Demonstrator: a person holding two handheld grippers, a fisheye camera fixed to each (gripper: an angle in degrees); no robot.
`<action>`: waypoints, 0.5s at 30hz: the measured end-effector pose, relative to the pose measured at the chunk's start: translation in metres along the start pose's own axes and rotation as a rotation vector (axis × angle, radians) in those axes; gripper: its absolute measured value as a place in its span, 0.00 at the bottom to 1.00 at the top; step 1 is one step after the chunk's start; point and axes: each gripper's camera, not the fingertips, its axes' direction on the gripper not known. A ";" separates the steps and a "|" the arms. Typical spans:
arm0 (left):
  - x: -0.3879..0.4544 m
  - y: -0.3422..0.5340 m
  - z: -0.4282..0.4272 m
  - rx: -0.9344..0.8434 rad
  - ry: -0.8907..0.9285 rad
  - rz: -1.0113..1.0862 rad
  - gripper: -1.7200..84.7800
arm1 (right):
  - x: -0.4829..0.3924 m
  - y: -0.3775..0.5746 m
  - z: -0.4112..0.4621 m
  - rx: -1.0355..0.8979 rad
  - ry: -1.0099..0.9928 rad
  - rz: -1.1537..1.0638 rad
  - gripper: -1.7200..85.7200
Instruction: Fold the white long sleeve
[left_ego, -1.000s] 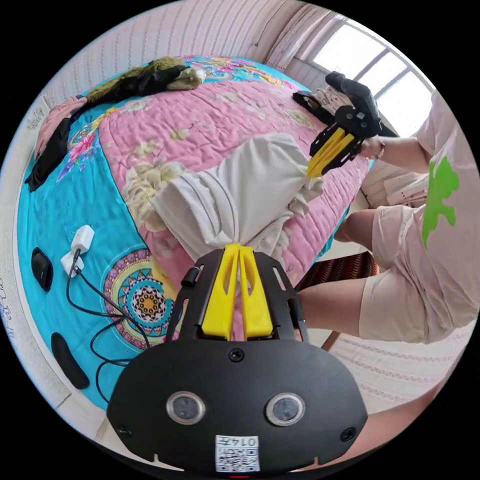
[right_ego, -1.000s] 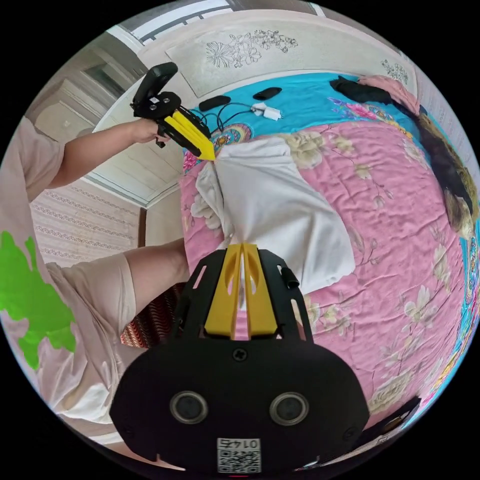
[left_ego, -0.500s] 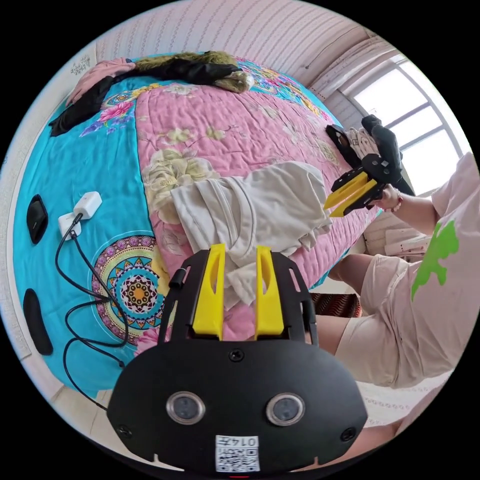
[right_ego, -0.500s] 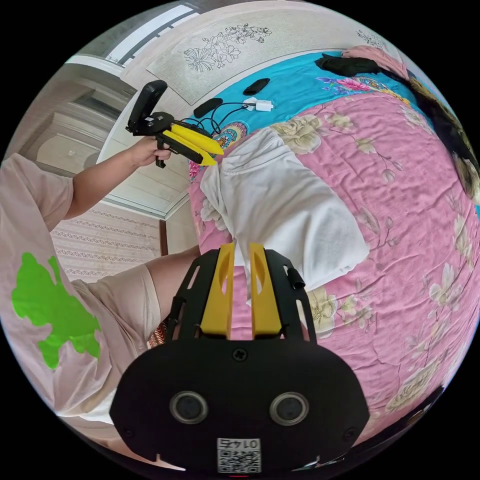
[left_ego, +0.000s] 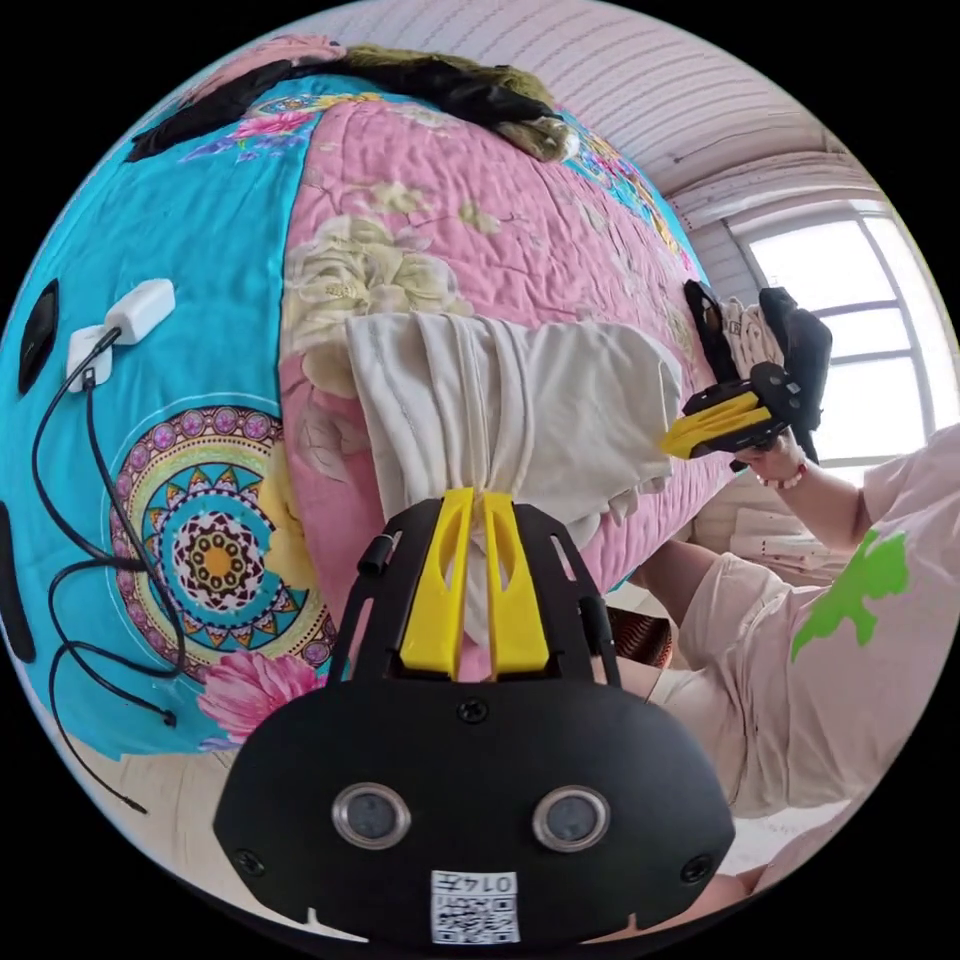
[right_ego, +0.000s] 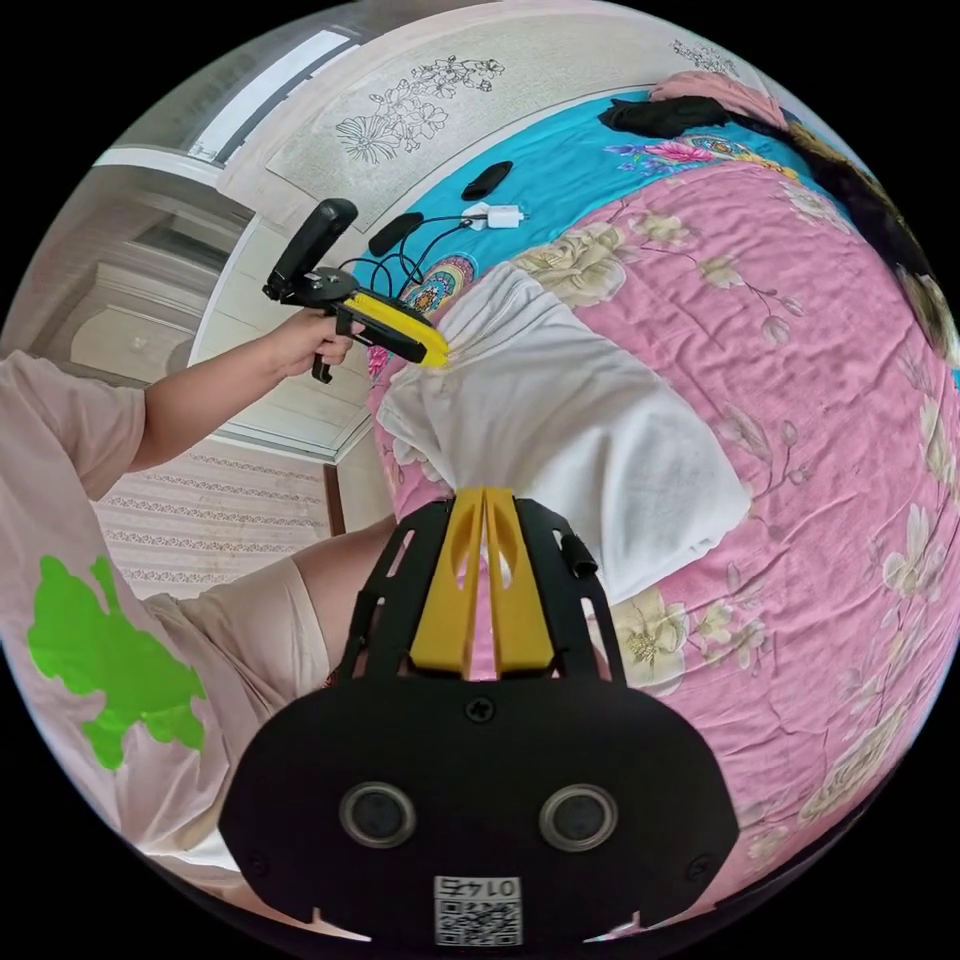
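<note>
both grippers, open and clear of the cloth half a second ago, have now closed on it. in the left gripper view, the left gripper (left_ego: 478, 497) at lower centre pinches a gathered edge of the white long sleeve (left_ego: 520, 405) between its yellow jaws, which meet at the tips. the right gripper (left_ego: 672, 441), at the right of the frame, bites the garment's far corner. in the right gripper view, the right gripper's jaws at centre are pressed together on bunched white fabric. the garment lies folded on the pink floral quilt (right_ego: 800, 380), beside the turquoise sheet (left_ego: 150, 430) with its charger and cable (left_ego: 100, 330).
</note>
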 end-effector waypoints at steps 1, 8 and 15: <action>-0.004 0.002 -0.007 0.004 -0.012 -0.021 0.02 | 0.002 0.000 -0.002 0.002 0.016 0.013 0.02; -0.003 0.003 -0.010 -0.025 -0.077 -0.028 0.03 | 0.044 0.007 0.002 -0.113 -0.022 0.147 0.02; -0.005 -0.002 -0.052 0.093 -0.188 -0.075 0.17 | 0.081 0.042 -0.087 0.120 -0.084 0.271 0.14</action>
